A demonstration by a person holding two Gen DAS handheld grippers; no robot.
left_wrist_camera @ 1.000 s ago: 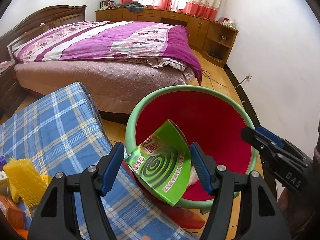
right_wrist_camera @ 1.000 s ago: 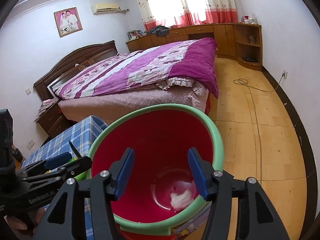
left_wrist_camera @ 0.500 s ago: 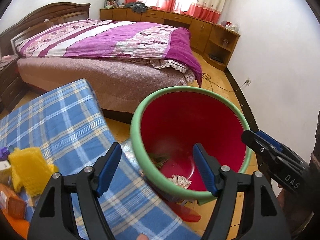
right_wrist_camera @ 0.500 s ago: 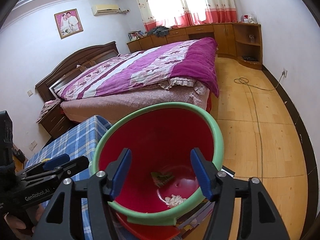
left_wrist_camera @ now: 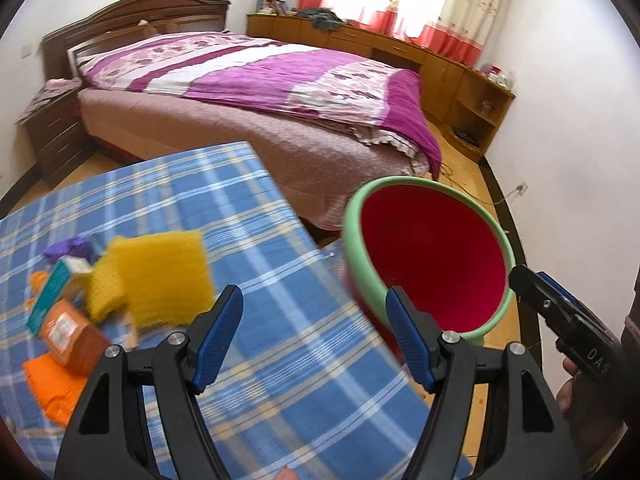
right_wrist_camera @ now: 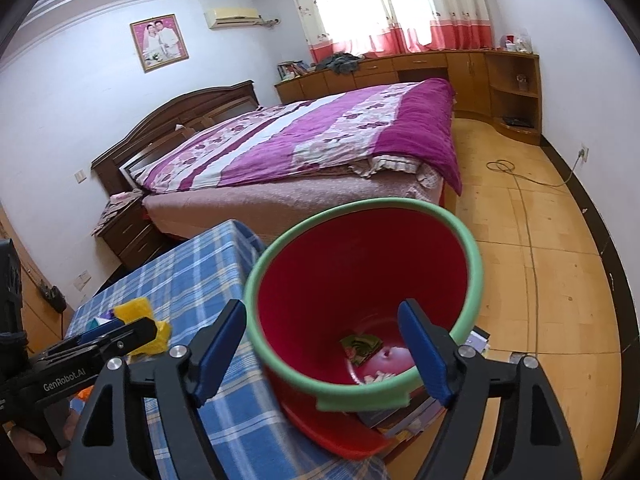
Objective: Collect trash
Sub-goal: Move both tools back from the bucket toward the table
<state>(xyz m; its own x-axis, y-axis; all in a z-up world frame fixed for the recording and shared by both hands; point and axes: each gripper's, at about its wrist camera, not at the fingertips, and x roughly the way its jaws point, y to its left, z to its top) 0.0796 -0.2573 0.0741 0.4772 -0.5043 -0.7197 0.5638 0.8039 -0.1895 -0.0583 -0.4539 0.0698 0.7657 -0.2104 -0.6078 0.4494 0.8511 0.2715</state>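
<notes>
A red bin with a green rim [left_wrist_camera: 400, 184] stands tilted at the table's right edge. At its bottom lie a green coil box [right_wrist_camera: 360, 346] and white crumpled paper [right_wrist_camera: 378, 376]. My left gripper [left_wrist_camera: 313, 304] is open and empty over the blue checked table [left_wrist_camera: 224, 208], just left of the bin. On the table to its left lie a yellow foam net [left_wrist_camera: 156, 276], an orange box [left_wrist_camera: 68, 336], a teal carton [left_wrist_camera: 56, 288] and an orange net [left_wrist_camera: 48, 384]. My right gripper [right_wrist_camera: 322, 312] hangs over the bin's near side with its jaws opening. The bin's wall shows between them, but the pads do not press on it.
A bed with a purple quilt [left_wrist_camera: 280, 76] fills the room behind the table. Wooden cabinets [right_wrist_camera: 460, 68] line the far wall, and a nightstand [left_wrist_camera: 56, 136] stands left of the bed. A cable [right_wrist_camera: 520, 176] lies on the wooden floor. Books [right_wrist_camera: 400, 416] sit under the bin.
The green coil box left my left gripper and dropped to the bottom of the bin. My left gripper then swung left over the table. The right gripper's jaws spread wider.
</notes>
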